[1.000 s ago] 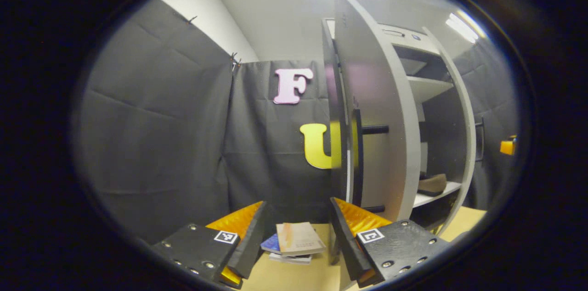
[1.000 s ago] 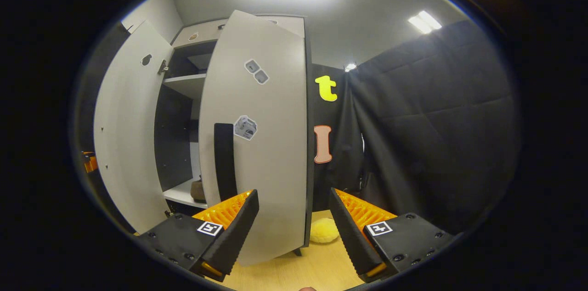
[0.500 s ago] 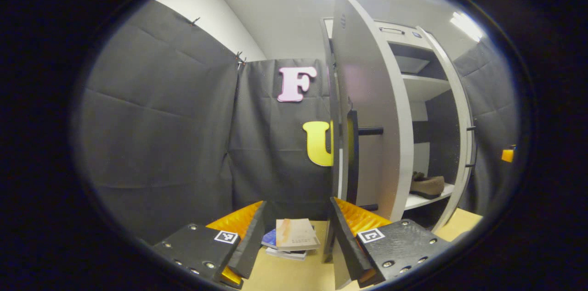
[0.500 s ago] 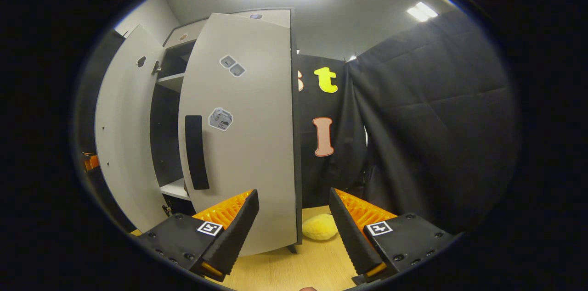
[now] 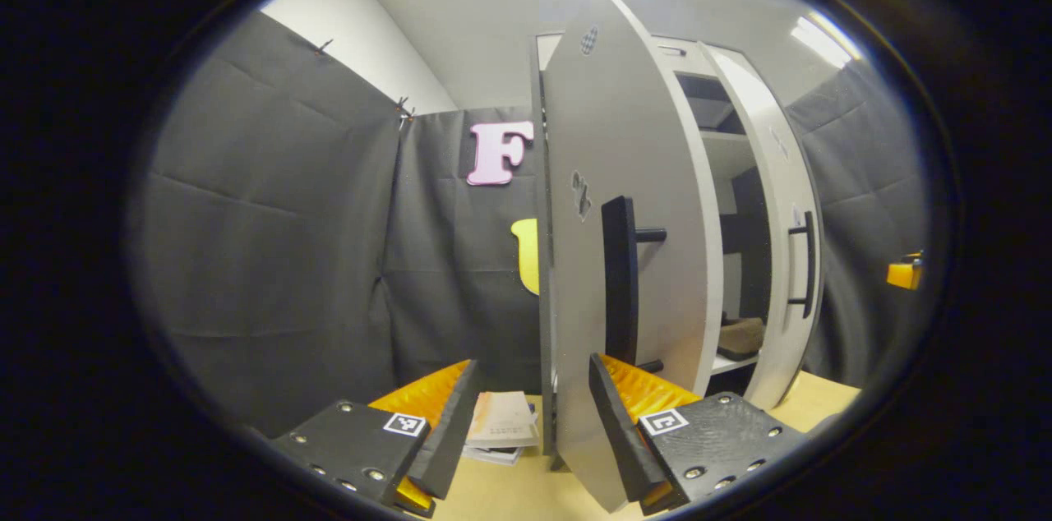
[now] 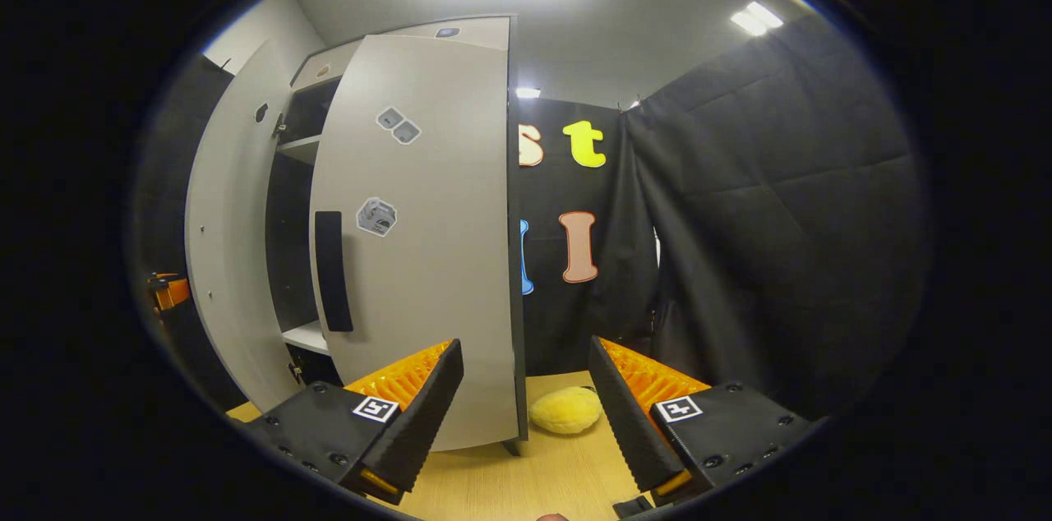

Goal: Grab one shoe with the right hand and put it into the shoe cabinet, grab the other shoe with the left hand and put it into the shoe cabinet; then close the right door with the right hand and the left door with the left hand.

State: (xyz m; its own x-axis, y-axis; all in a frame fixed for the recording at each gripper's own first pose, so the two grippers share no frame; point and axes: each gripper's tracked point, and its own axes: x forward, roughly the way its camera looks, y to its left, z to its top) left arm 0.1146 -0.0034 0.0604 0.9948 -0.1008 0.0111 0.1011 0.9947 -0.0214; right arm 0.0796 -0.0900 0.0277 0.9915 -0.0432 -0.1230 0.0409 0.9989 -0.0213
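Observation:
In the left gripper view the grey left door (image 5: 625, 176) with its black handle (image 5: 620, 283) stands half swung, its lower edge between the fingers of my open left gripper (image 5: 530, 431), close to the right finger. Through the gap a brown shoe (image 5: 740, 336) lies on a low shelf of the shoe cabinet (image 5: 744, 209). The right door (image 5: 789, 258) stands beyond it. In the right gripper view the right door (image 6: 427, 258) with its black handle (image 6: 329, 270) is partly swung in, just beyond my open right gripper (image 6: 526, 414). The left door (image 6: 226, 258) shows past the narrow opening.
A stack of books (image 5: 501, 426) lies on the wooden floor left of the cabinet. A yellow plush (image 6: 567, 410) lies on the floor right of it. Black cloth walls close in on both sides. Each view catches the other gripper (image 5: 904, 273) (image 6: 168, 291) at its edge.
Both doors have swung further toward the cabinet and the opening between them has narrowed. The left door now shows its outer face and handle. Both grippers stayed open.

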